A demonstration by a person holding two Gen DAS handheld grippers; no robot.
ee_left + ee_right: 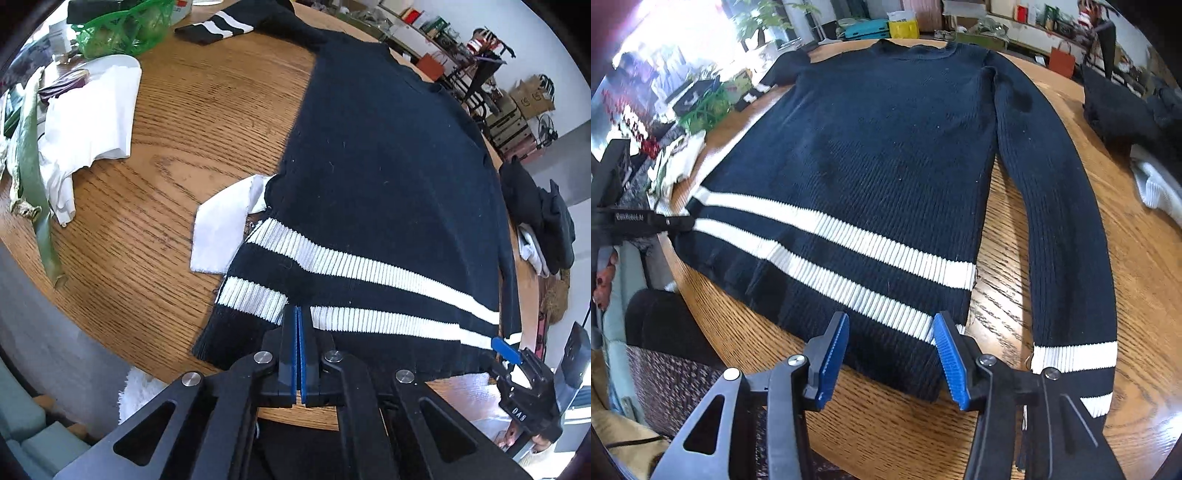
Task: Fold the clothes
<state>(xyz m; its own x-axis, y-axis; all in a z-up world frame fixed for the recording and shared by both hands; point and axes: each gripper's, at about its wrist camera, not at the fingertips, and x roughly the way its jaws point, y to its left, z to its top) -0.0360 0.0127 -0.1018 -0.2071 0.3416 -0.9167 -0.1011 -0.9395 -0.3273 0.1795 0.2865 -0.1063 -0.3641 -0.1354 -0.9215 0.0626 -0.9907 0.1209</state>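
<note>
Navy sweater (879,155) spread flat on table (1015,302). Left gripper (298,321) pressed together at hem, grip on knit unclear; right gripper (891,345) spread over hem corner. Risk: uneven lift, bunching.

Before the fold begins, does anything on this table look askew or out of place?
One thing: a white cloth pokes out from under the sweater at its left hem corner, so the sweater lies partly on it, not flat on the table. That hem corner looks bunched by the left gripper. The right gripper is open at the hem.
</note>
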